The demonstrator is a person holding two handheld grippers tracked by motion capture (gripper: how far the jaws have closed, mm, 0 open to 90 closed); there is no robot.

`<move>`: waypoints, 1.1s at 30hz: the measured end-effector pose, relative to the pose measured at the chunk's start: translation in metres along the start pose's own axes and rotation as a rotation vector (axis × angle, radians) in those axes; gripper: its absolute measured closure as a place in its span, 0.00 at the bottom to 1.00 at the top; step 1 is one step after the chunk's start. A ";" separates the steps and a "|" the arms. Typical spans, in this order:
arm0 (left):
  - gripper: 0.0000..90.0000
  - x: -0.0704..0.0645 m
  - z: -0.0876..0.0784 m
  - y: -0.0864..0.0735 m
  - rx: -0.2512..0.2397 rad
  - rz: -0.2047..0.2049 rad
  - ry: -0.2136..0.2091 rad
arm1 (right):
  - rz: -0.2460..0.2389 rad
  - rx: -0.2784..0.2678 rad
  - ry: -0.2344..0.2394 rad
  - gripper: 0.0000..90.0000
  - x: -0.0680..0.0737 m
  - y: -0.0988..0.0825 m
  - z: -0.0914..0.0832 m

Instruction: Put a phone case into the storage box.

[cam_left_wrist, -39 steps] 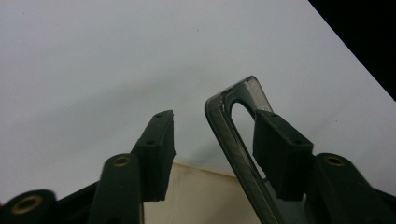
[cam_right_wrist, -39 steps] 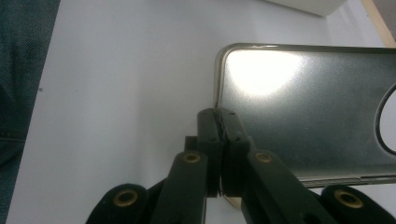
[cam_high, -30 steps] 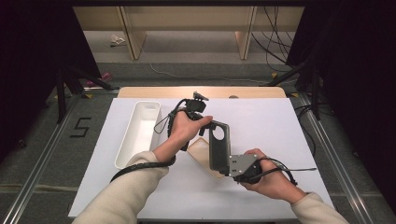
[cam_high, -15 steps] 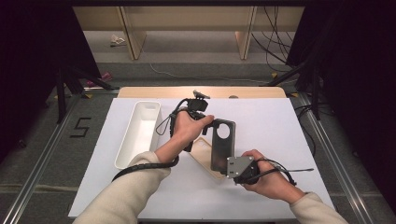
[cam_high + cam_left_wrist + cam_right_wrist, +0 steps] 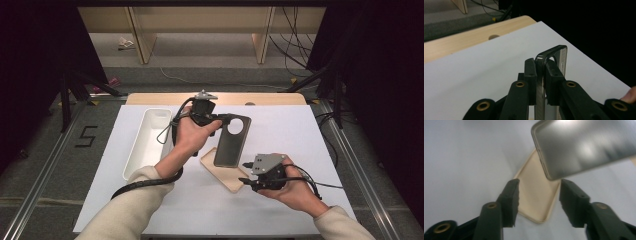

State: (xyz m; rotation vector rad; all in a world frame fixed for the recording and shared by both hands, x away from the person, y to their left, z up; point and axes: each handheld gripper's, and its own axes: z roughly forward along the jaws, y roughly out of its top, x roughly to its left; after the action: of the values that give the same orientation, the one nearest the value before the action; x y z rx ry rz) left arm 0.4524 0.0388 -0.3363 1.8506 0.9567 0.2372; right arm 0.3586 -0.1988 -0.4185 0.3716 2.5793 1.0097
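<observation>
From above, the left gripper pinches the dark phone case by its camera-hole end, long axis running toward the person, over the beige case. Left gripper view: jaws clamp its edge. Right gripper view: the right gripper has just opened, nothing between.

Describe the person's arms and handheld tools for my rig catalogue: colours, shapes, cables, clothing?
Both forearms wear cream long sleeves. Each tool is black with two flat-padded jaws on linked arms with brass-coloured pivots. The left tool and the right tool each carry a grey three-cornered plate on top. A black cable trails from each.
</observation>
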 end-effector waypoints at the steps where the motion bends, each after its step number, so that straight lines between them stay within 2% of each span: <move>1: 0.90 0.004 -0.004 -0.001 -0.016 0.009 -0.003 | 0.031 -0.009 0.001 0.49 -0.003 -0.002 0.000; 3: 0.90 0.012 -0.012 -0.003 -0.048 0.019 -0.005 | 0.077 -0.023 0.000 0.44 -0.007 -0.005 -0.001; 8: 0.90 0.030 -0.033 -0.012 -0.112 0.052 0.025 | 0.182 -0.062 0.001 0.34 -0.015 -0.011 -0.003; 14: 0.90 0.045 -0.057 -0.021 -0.183 0.066 0.017 | 0.250 -0.099 -0.005 0.32 -0.024 -0.019 -0.006; 20: 0.90 0.048 -0.074 -0.025 -0.194 0.144 0.046 | 0.306 -0.120 -0.021 0.31 -0.031 -0.028 -0.009; 25: 0.90 0.054 -0.079 -0.033 -0.217 0.122 0.020 | 0.349 -0.130 -0.026 0.29 -0.036 -0.036 -0.008; 29: 0.90 0.057 -0.085 -0.031 -0.238 0.108 0.015 | 0.374 -0.146 -0.024 0.28 -0.038 -0.038 -0.008; 33: 0.90 0.056 -0.092 -0.029 -0.256 0.117 0.014 | 0.392 -0.166 -0.018 0.26 -0.037 -0.041 -0.010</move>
State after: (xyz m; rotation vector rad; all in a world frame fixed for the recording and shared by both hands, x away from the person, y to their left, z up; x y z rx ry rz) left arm 0.4251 0.1467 -0.3294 1.6719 0.7892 0.4248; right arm 0.3836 -0.2473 -0.4313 0.8586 2.4337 1.3313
